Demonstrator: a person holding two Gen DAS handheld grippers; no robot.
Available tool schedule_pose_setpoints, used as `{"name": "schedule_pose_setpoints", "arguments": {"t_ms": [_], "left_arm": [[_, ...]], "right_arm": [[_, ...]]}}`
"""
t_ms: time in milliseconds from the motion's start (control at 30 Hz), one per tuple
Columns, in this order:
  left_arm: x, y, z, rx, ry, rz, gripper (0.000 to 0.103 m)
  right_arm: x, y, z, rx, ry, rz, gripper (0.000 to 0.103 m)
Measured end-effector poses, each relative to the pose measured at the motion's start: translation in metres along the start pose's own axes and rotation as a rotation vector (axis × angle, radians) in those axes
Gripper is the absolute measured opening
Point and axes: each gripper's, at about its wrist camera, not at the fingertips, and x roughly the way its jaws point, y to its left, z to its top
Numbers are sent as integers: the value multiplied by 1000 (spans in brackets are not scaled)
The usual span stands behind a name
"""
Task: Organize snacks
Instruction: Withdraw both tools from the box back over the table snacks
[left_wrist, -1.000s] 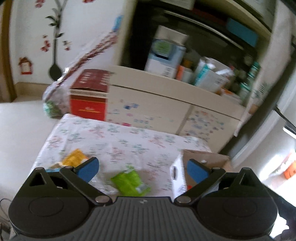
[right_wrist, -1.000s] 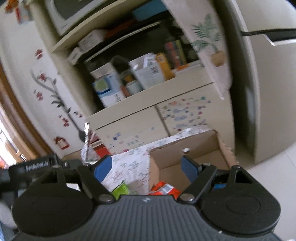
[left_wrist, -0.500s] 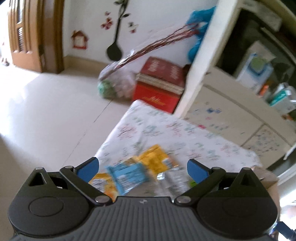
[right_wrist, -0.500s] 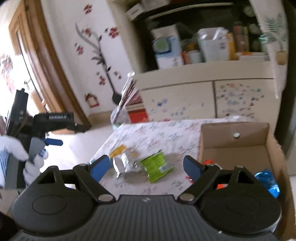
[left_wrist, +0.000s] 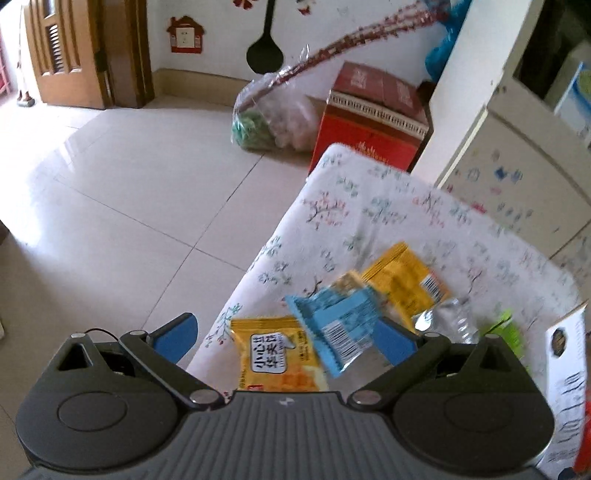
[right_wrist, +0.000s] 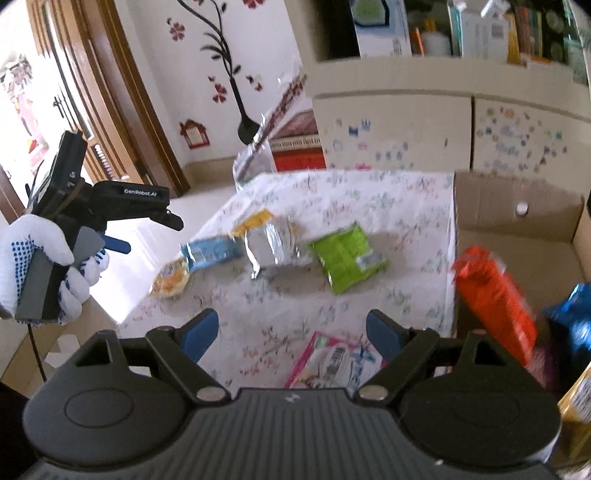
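- Yellow foil snack packet (left_wrist: 277, 356) lies at the tabletop's (left_wrist: 369, 218) left edge, right under my left tool (left_wrist: 286, 339), whose jaws stand spread and empty.
- Just right of it, the light-blue packet (left_wrist: 338, 328) runs slantwise, overlapping it.
- My right tool (right_wrist: 291, 334), jaws just opened wider and empty, hangs nearer the green crinkled packet (right_wrist: 347, 254).
- Rightmost, the brown cardboard box (right_wrist: 517, 218) holds an orange packet (right_wrist: 495, 302); I judge the left tool takes the yellow one.

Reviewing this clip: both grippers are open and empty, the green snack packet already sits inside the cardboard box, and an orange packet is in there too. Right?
Not quite. In the right wrist view the green snack packet lies on the tablecloth, outside the cardboard box. The rest holds.
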Motion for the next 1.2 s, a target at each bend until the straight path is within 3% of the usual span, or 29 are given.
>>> {"name": "schedule_pose_setpoints", "arguments": {"t_ms": [167, 600, 767, 867, 1200], "left_arm": [[17, 1, -7, 25, 38, -11, 103], [45, -15, -25, 206, 73, 63, 101], [40, -19, -28, 207, 75, 12, 81], [35, -23, -32, 234, 75, 1, 75], [19, -45, -62, 342, 147, -73, 71]], "right_arm": [[14, 9, -15, -7, 26, -64, 87], [38, 17, -39, 22, 43, -190, 88], [43, 21, -43, -18, 36, -236, 89], [49, 26, -44, -55, 56, -255, 92], [52, 31, -46, -77, 68, -167, 99]]}}
